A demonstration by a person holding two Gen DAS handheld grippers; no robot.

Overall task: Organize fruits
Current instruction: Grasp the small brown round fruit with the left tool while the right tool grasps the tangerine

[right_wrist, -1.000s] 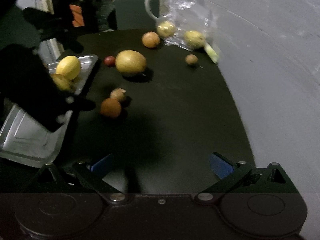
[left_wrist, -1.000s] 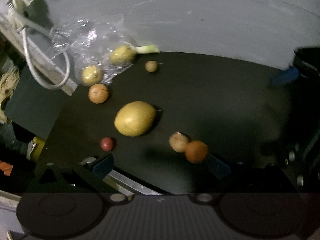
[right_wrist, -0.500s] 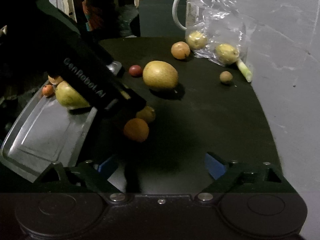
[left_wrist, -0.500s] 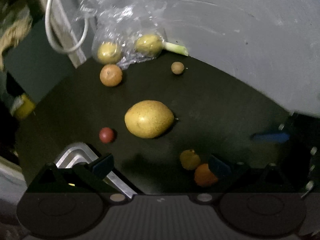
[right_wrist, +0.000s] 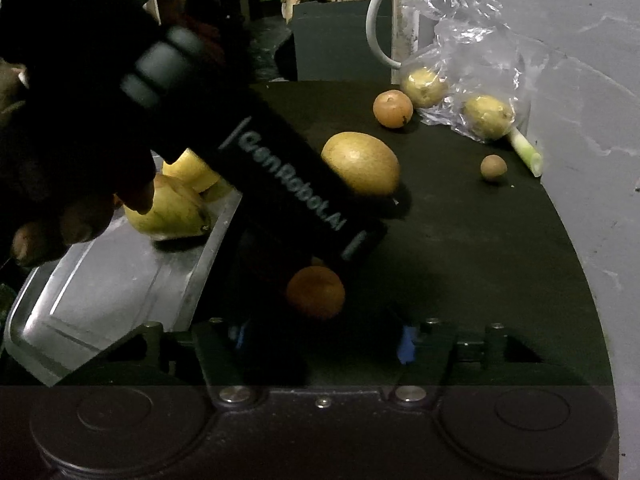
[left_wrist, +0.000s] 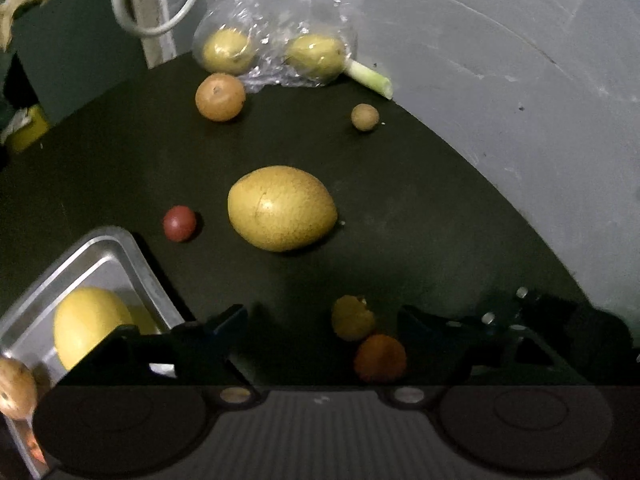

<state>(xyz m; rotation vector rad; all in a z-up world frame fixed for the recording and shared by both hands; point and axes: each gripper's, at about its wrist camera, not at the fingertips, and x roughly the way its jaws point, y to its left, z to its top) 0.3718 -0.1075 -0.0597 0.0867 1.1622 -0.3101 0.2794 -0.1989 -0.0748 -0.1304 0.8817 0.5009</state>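
On the black table, an orange (left_wrist: 380,358) and a small yellow fruit (left_wrist: 352,322) lie between the spread fingers of my left gripper (left_wrist: 320,314), which is open and holds nothing. In the right wrist view the same orange (right_wrist: 316,298) sits just ahead of my open right gripper (right_wrist: 316,340), partly under the left gripper's black body (right_wrist: 280,184). Farther off lie a large yellow fruit (left_wrist: 282,208), a small red fruit (left_wrist: 179,223), another orange (left_wrist: 220,97) and a small brown fruit (left_wrist: 365,117). The metal tray (left_wrist: 108,256) at left holds a lemon (left_wrist: 90,330).
A clear plastic bag (left_wrist: 272,52) with two yellowish fruits lies at the table's far edge, with a green stalk (left_wrist: 370,78) beside it. The grey wall (left_wrist: 500,80) curves along the right. A person's hand (right_wrist: 60,216) grips the left tool above the tray (right_wrist: 100,280).
The left gripper has swung left and lower, bringing the tray into its view and the orange between its fingers. The right gripper has come closer to the orange.
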